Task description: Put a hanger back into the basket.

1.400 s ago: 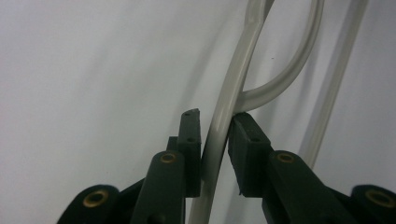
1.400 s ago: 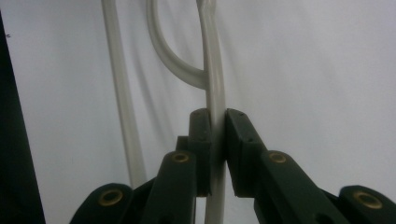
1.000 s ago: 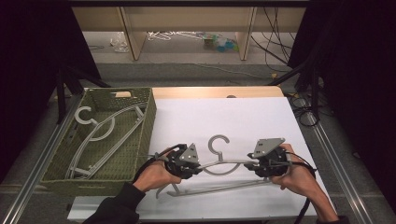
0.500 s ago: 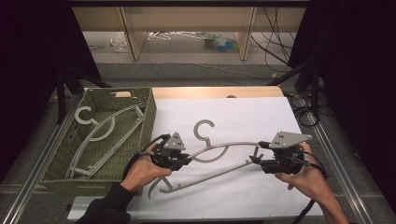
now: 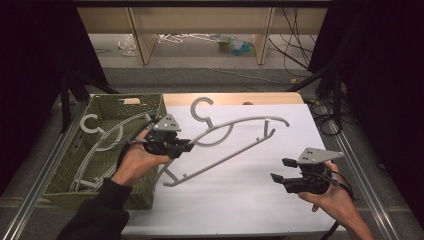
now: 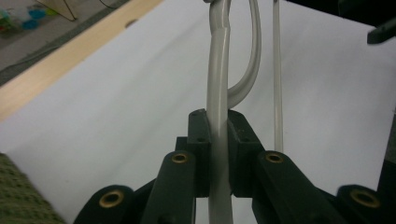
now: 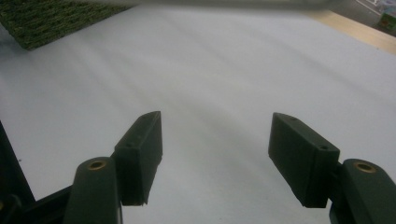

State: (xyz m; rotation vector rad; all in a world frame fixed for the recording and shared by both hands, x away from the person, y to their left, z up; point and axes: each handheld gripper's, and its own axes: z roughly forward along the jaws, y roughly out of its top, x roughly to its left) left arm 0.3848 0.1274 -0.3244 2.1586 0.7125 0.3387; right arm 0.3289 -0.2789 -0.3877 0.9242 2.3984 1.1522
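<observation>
A grey plastic hanger (image 5: pixel 235 142) hangs in the air over the white table sheet (image 5: pixel 250 200), tilted with its hook (image 5: pixel 200 107) up toward the back. My left gripper (image 5: pixel 187 146) is shut on the hanger's left arm, and the left gripper view shows the grey bar (image 6: pixel 218 116) pinched between both pads. My right gripper (image 5: pixel 279 170) hovers low at the front right, apart from the hanger. Its jaws have just been opening, and the right gripper view shows bare white sheet (image 7: pixel 210 93) between its pads (image 7: pixel 144 154).
A green woven basket (image 5: pixel 70 175) at the table's left holds other grey hangers (image 5: pixel 97 135). The table's wooden back edge (image 5: pixel 235 98) runs behind the sheet. Metal rails flank both sides. Shelving and loose cables lie beyond the table.
The left gripper has lifted the hanger up and toward the basket. The right gripper has let go of the hanger's right end, opened, and drawn back to the front right.
</observation>
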